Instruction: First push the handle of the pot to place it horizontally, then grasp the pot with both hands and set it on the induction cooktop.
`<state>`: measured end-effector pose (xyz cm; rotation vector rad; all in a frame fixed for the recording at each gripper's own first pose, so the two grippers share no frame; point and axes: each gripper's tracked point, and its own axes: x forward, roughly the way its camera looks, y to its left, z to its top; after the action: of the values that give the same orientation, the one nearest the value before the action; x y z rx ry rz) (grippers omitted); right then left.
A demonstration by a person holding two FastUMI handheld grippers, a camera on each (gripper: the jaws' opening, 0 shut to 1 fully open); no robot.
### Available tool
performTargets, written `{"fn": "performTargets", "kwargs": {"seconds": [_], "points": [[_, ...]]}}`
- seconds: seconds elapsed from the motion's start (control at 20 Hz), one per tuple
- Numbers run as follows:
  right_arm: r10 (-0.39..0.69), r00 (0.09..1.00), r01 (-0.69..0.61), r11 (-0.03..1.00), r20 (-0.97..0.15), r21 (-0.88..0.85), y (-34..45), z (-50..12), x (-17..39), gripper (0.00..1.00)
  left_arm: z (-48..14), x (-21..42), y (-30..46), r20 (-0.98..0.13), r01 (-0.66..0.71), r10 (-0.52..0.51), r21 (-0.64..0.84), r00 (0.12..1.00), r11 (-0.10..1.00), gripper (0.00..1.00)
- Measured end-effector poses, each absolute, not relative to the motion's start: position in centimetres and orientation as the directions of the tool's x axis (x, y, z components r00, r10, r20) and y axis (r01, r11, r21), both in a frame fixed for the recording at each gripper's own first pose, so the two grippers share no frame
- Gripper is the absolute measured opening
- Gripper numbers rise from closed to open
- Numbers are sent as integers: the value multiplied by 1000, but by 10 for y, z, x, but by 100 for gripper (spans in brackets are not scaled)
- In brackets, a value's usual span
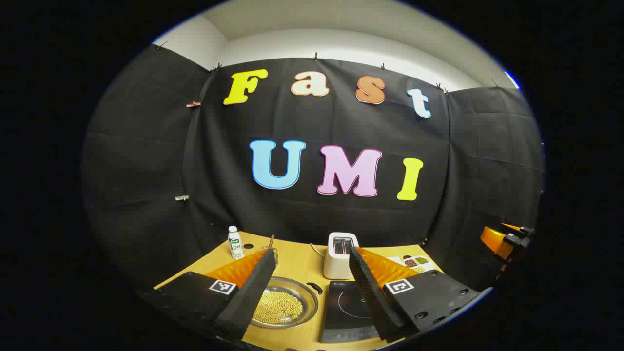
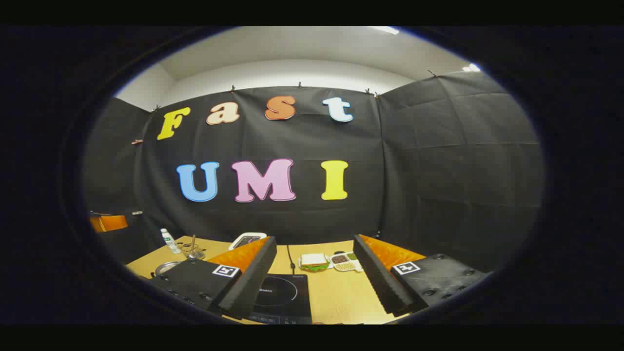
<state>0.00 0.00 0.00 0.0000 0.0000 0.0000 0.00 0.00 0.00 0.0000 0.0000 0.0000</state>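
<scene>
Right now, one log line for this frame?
phase: pre-contact | left tool: open above pot | right tool: open above cooktop | pot off cooktop

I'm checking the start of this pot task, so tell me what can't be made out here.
- Left gripper view: the steel pot of yellow beans is partly hidden by the left gripper finger.
- Right gripper view: the black induction cooktop is cut by the lower edge; the compartment tray contents are too small.

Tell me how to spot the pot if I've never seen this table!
Find the wooden table under the black cloth wall. On it lies a flat black cooktop in front of a white toaster; the pot sits just left of the cooktop. It is the only shiny round metal thing there, full of small yellow beans.
</scene>
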Motion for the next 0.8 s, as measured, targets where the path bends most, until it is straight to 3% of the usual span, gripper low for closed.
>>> {"fn": "performTargets", "kwargs": {"seconds": [0.4,0.5,0.55,0.7,0.75,0.8], "points": [[-62,998,62,998,10,-12,8,0,-5,100,-8,18,30,-12,15,-16,-54,1000,998,95],[-66,998,66,998,11,-16,11,0,-5,92,-5,21,35,0,21,-21,-53,1000,998,95],[-68,998,69,997,10,-18,13,0,-5,98,-6,22,37,5,23,-23,-47,1000,999,95],[-63,998,63,998,7,-15,22,0,-4,98,-5,23,43,18,30,-29,-21,999,999,95],[-61,998,61,998,9,-18,25,0,-4,92,-5,22,44,21,34,-33,-14,999,999,95],[-60,998,60,998,11,-23,26,1,-3,98,-5,21,45,22,37,-37,-10,999,999,95]]}}
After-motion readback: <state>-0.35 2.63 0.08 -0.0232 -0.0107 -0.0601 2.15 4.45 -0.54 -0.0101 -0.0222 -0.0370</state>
